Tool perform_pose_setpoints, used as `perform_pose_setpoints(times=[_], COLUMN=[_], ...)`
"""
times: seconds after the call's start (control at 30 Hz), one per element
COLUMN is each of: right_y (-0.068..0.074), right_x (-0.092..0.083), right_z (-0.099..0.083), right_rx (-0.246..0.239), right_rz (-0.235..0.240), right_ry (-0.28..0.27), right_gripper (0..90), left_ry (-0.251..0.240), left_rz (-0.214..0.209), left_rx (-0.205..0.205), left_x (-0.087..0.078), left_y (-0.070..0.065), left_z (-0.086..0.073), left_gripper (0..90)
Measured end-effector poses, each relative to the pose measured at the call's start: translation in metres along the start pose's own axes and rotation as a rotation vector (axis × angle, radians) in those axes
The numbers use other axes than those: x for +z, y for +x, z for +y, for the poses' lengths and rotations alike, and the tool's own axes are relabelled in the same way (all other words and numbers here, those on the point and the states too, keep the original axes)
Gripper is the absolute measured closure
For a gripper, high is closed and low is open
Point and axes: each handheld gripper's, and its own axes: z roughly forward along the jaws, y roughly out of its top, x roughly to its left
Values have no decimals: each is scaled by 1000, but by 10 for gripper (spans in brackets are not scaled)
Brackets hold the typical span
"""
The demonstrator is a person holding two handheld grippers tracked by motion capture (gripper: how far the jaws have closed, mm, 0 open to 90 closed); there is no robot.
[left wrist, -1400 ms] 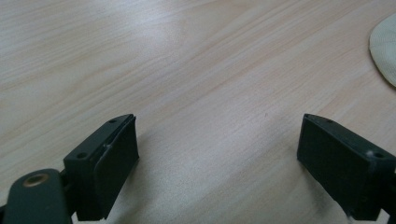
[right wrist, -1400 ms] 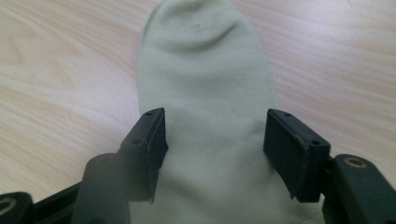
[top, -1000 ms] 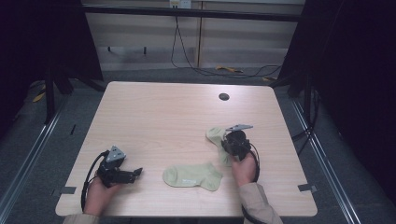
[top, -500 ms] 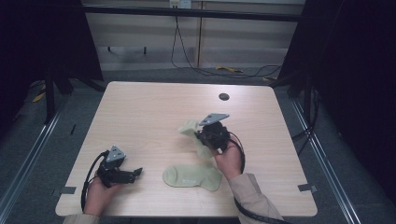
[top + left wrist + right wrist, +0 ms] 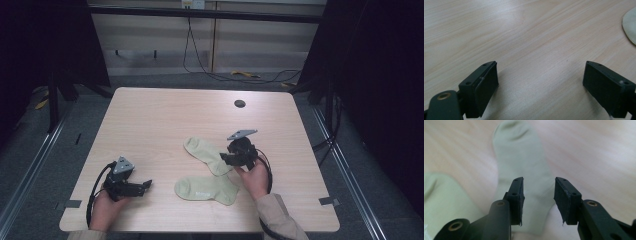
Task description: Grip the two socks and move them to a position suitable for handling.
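Pale wood grain covers the counter (image 5: 165, 115), and near its front left corner the left gripper (image 5: 141, 185) lies low in a hand (image 5: 104, 210), its fingers (image 5: 482, 87) set wide apart with bare wood between them and nothing held. Just right of it, close to the front edge, the near sock (image 5: 206, 188) lies flat, light green, its toe end peeking in at the far right of the left gripper view. Beyond it the far sock (image 5: 204, 153) stretches slantwise toward the counter's middle; the two seem to touch where their ends meet, though the high view is too coarse to be sure. Right of centre, the right gripper (image 5: 223, 159) hovers at the far sock's nearer end, its fingers (image 5: 517, 197) having just been opening, now partly parted, with the sock's cuff lying loose on the counter below the gap, not pinched.
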Motion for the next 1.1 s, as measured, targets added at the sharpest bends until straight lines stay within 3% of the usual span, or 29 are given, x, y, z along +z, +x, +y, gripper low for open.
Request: perform_pose_setpoints(times=[0.03,0.13,0.17,0.2,0.27,0.3,0.33,0.37,0.47,0.5,0.57,0.67,0.7,0.73,0.77,0.83,0.87,0.93,1.0,1.03,1.1], right_y=[5,6,6,6,-1,-1,-7,-24,-36,-47,-50,-44,-32,-32,-24,-3,2,9,11,15,17], right_x=[4,5,4,4,4,4,4,5,6,7,4,1,2,2,2,4,5,9,11,15,20], right_z=[-9,-18,-25,-25,-31,-31,-33,-33,-31,-29,-28,-26,-24,-24,-24,-25,-24,-21,-18,-15,-15], right_rx=[-17,-8,-20,-20,-46,-46,-43,-11,5,37,80,77,53,53,28,-32,-44,-59,-54,-66,-87], right_rz=[-11,-14,-56,-56,-121,-121,-137,-197,-225,-245,-211,-190,-146,-146,-137,-60,-46,-4,6,50,50], right_ry=[36,53,60,60,78,78,73,92,99,98,61,26,14,14,11,4,5,10,13,31,73], right_gripper=[571,557,545,545,524,524,523,507,494,473,462,463,481,481,520,660,705,745,790,853,889], left_ry=[-1,-2,-1,-1,-1,-1,-1,-1,0,0,0,-1,0,0,0,0,-1,0,0,0,-1], left_rz=[0,1,1,1,1,1,1,1,2,2,0,1,2,2,2,2,2,2,2,2,1], left_rx=[-2,-4,-1,-1,-1,-1,-1,-2,-3,-2,-1,-1,-2,-2,-2,-3,-3,-2,-2,-2,-5], left_x=[0,0,-1,-1,-1,-1,-1,0,-1,-1,-1,0,-1,-1,-1,-1,-1,-1,-1,-1,-1], left_y=[0,0,0,0,0,0,0,0,0,0,0,0,0,0,0,0,0,0,0,0,0], left_z=[0,0,0,0,0,0,0,0,0,0,0,0,-1,-1,-1,-1,-1,-1,-1,-1,-1], left_gripper=[125,125,125,125,125,125,125,125,125,125,125,125,125,125,125,125,125,125,125,125,125])
